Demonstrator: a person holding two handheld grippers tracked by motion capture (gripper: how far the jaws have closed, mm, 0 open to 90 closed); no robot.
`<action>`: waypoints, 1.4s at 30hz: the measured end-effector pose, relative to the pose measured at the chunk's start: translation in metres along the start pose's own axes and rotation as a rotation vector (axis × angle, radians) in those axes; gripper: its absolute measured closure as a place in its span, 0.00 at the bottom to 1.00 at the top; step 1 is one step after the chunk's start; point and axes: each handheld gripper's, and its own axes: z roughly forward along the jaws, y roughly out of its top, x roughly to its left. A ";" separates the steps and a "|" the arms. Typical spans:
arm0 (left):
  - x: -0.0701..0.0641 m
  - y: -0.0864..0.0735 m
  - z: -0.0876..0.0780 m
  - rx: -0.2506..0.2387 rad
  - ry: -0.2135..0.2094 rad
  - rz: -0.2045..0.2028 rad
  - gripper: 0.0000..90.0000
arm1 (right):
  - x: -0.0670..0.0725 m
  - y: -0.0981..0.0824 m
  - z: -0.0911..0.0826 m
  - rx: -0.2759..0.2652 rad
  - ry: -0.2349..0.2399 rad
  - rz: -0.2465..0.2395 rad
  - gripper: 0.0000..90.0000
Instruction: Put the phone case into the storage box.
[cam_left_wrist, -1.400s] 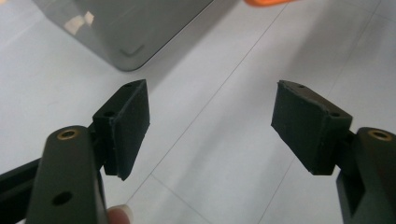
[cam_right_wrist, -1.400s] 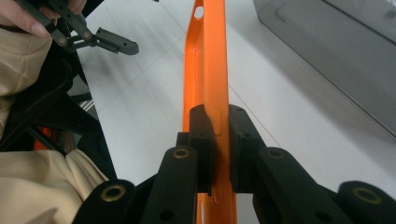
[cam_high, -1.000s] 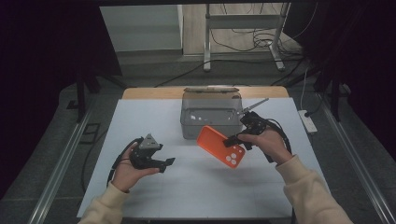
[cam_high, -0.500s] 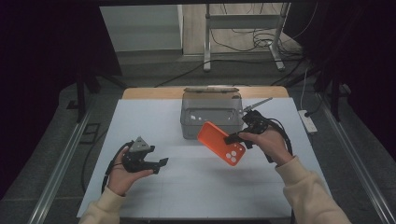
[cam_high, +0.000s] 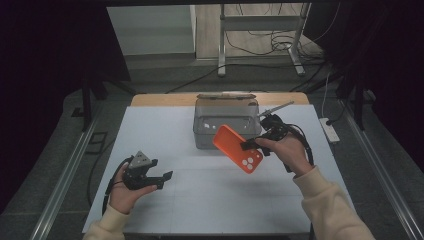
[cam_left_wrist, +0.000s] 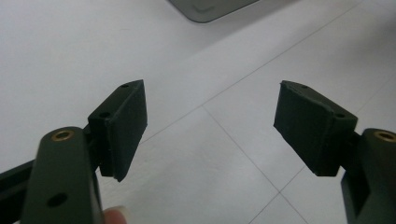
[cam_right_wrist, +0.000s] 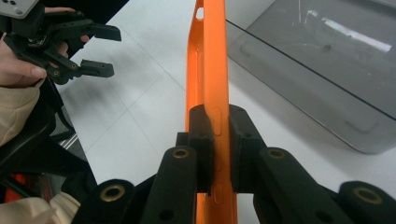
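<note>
Right gripper: the right gripper (cam_high: 251, 145) is clamped on the long edge of the flat orange silicone phone case (cam_high: 238, 148), its black pads (cam_right_wrist: 201, 130) pressing both faces, as the right gripper view shows
Case position: held in the air, tilted, just in front of the grey translucent plastic bin (cam_high: 226, 118), camera cutouts toward the near end; it does not touch the white table top (cam_high: 210, 200)
Left gripper: the left gripper (cam_high: 165, 179) has its jaws apart with nothing between them, low over the white surface at the near left, well apart from the case
What changed: compared with a second ago, the left hand has drifted nearer the person and lower; the case has barely moved and the right-hand grip is unchanged
Meaning: I'd say the left hand has let the case go to the right one alone, and the case looks set for the bin behind it
Watch for: a thin edge grip, so the case could pivot between the pads
</note>
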 end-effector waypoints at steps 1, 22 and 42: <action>0.000 0.000 0.000 0.000 0.000 0.000 0.28 | 0.000 0.000 0.000 -0.003 -0.003 0.001 0.90; 0.000 -0.001 -0.001 -0.012 -0.002 -0.017 0.28 | 0.000 0.015 -0.007 -0.072 -0.044 0.023 0.90; -0.006 0.002 -0.002 -0.026 -0.036 -0.007 0.21 | -0.007 0.039 -0.019 -0.137 -0.131 0.049 0.90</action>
